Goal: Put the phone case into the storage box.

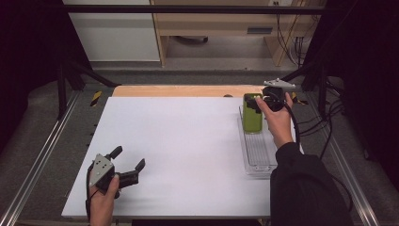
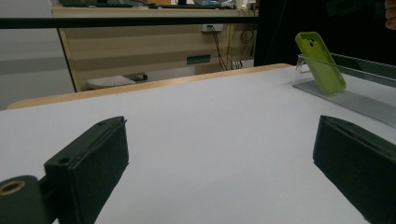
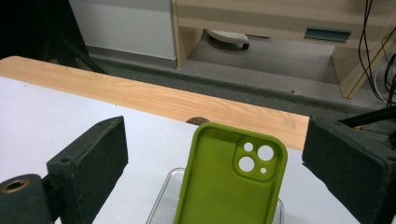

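Note:
A lime-green phone case (image 1: 252,115) stands upright at the far end of a clear plastic tray (image 1: 260,157) on the right of the white table. Its inner side with the camera cut-outs (image 3: 229,182) faces my right gripper (image 1: 257,102). That gripper is open, with its jaws wide on either side of the case's top and apart from it. My left gripper (image 1: 129,157) is open near the table's front left, low over the bare white surface (image 2: 215,121), with nothing between its jaws. From there the case (image 2: 322,63) shows far off at the right.
A wooden strip (image 1: 188,90) borders the table's far edge. Metal rails (image 1: 42,150) run along both sides. Cables (image 1: 324,127) trail off the right side. A wooden cabinet (image 1: 211,23) stands on the floor beyond the table.

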`<action>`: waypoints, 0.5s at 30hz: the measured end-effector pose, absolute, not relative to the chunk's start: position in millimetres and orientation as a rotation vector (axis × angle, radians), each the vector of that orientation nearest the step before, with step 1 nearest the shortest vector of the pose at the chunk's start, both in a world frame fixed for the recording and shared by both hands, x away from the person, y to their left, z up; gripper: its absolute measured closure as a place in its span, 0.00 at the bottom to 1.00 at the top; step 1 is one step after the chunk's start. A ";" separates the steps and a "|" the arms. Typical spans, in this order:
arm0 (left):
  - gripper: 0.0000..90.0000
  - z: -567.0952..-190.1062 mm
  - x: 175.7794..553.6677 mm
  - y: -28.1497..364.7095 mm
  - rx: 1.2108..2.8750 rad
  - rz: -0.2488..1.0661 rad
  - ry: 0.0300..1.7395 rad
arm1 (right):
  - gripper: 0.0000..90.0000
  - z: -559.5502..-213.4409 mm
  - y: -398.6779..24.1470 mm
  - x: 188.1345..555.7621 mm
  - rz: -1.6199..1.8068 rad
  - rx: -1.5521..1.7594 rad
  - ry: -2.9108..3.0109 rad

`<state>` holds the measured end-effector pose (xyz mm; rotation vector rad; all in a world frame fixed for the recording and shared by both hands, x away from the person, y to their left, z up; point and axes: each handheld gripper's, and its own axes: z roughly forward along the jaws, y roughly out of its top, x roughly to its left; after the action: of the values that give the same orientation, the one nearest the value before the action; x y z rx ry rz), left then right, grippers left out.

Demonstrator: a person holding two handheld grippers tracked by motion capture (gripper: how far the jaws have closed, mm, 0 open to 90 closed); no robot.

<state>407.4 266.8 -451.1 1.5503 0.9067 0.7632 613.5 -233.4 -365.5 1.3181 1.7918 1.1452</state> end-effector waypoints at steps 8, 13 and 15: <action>0.03 -450.8 406.8 267.3 1.552 0.767 0.899 | 0.07 -355.6 -235.4 604.5 1.199 1.300 1.772; 0.03 -450.7 407.8 272.9 1.546 0.770 0.904 | 0.06 -350.4 -235.8 598.2 1.220 1.290 1.774; 0.03 -450.6 408.1 275.9 1.538 0.772 0.911 | 0.06 -347.8 -235.5 596.0 1.228 1.284 1.773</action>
<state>408.1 275.9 -450.6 1.5381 0.9114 0.7725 596.0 -235.5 -347.8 1.2841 1.7725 1.2281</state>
